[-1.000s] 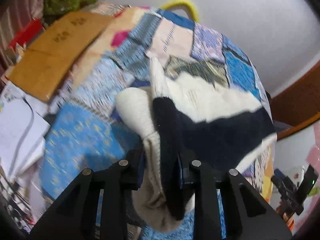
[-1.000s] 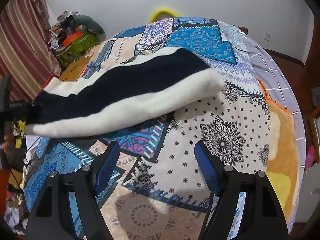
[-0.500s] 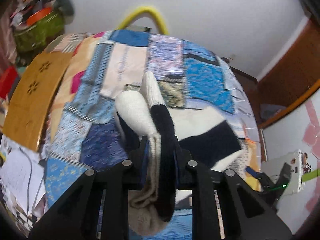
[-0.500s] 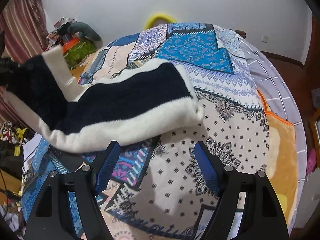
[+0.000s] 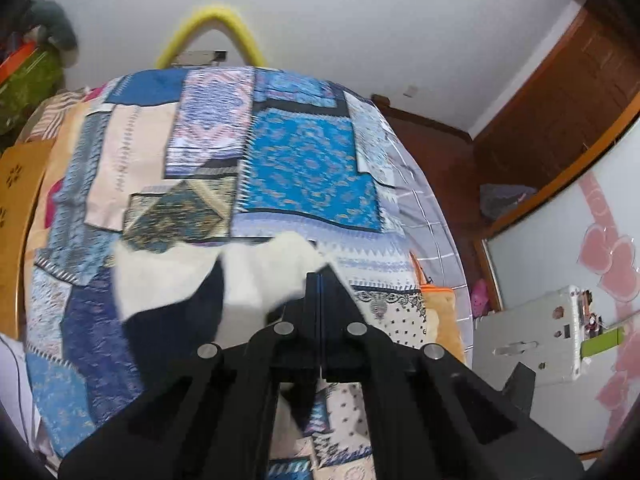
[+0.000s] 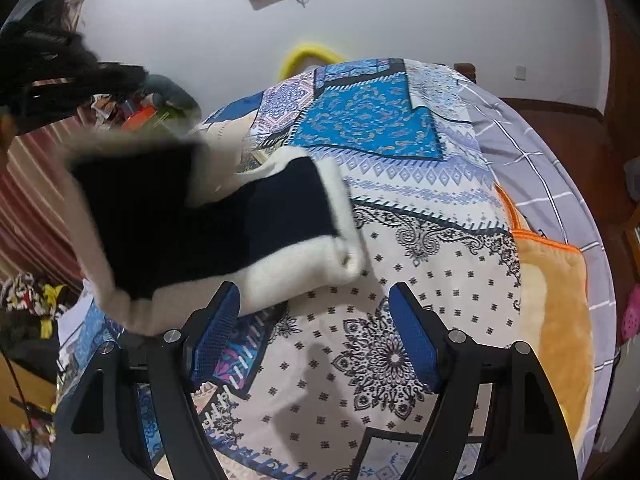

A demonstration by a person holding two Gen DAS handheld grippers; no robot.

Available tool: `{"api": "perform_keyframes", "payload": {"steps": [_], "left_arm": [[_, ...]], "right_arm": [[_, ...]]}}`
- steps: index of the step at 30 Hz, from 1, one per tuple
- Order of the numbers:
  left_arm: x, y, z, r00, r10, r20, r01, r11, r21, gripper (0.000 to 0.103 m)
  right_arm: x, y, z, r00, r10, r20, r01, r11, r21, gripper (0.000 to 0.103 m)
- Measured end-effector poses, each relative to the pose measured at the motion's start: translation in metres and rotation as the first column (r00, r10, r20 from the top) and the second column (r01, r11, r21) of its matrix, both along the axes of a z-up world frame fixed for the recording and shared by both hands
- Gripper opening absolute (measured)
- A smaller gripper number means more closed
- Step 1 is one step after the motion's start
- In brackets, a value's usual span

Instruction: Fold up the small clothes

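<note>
The left gripper (image 5: 321,280) had just snapped fully shut with nothing in it, the black-and-white garment (image 6: 224,232) flopping mid-fold just beyond its tips. The right gripper (image 6: 314,334) hung open and empty, the garment just ahead of its left finger, so the flap could've landed crooked.

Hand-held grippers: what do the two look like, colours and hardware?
Both are matte black angular frames with round silver bolt heads at the finger pivots. The right hand-held gripper carries blue textured pads on its fingers' inner faces. On the left hand-held gripper only a thin blue edge shows. No cables, markings or sleeves visible.
</note>
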State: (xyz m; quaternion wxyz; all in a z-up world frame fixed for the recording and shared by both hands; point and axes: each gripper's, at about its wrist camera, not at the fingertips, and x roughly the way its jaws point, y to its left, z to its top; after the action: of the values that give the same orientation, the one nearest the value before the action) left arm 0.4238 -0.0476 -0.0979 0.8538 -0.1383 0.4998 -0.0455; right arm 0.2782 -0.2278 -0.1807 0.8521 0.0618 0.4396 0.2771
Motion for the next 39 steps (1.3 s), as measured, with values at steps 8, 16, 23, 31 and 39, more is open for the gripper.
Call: {"api": "perform_keyframes", "payload": {"steps": [8, 16, 23, 31, 39], "left_arm": [[0.002, -0.025, -0.032, 0.997, -0.059, -0.058, 0.062, 0.997, 0.042, 0.001], [-0.033, 0.022, -0.032, 0.999, -0.029, -0.033, 0.034, 0.984, 0.175, 0.034], [-0.076, 0.08, -0.037, 1.0, 0.005, 0.014, -0.009, 0.952, 0.307, 0.064], [-0.121, 0.127, -0.071, 1.0, 0.015, -0.019, -0.008, 0.946, 0.324, 0.075], [-0.151, 0.123, -0.108, 0.996, -0.047, -0.078, 0.067, 0.959, 0.274, 0.075]], "right_arm": [[-0.001, -0.012, -0.003, 1.0, -0.01, -0.029, 0.011, 1.0, 0.01, 0.074], [-0.005, 0.01, 0.009, 0.998, 0.038, -0.052, -0.035, 0.998, 0.054, 0.076], [-0.015, 0.055, 0.031, 0.992, 0.122, -0.043, -0.118, 0.989, 0.086, 0.083], [-0.006, 0.105, 0.021, 0.981, 0.142, -0.133, -0.128, 0.986, 0.107, 0.084], [0.014, 0.132, 0.018, 0.981, 0.098, -0.165, -0.08, 0.99, 0.114, 0.084]]}}
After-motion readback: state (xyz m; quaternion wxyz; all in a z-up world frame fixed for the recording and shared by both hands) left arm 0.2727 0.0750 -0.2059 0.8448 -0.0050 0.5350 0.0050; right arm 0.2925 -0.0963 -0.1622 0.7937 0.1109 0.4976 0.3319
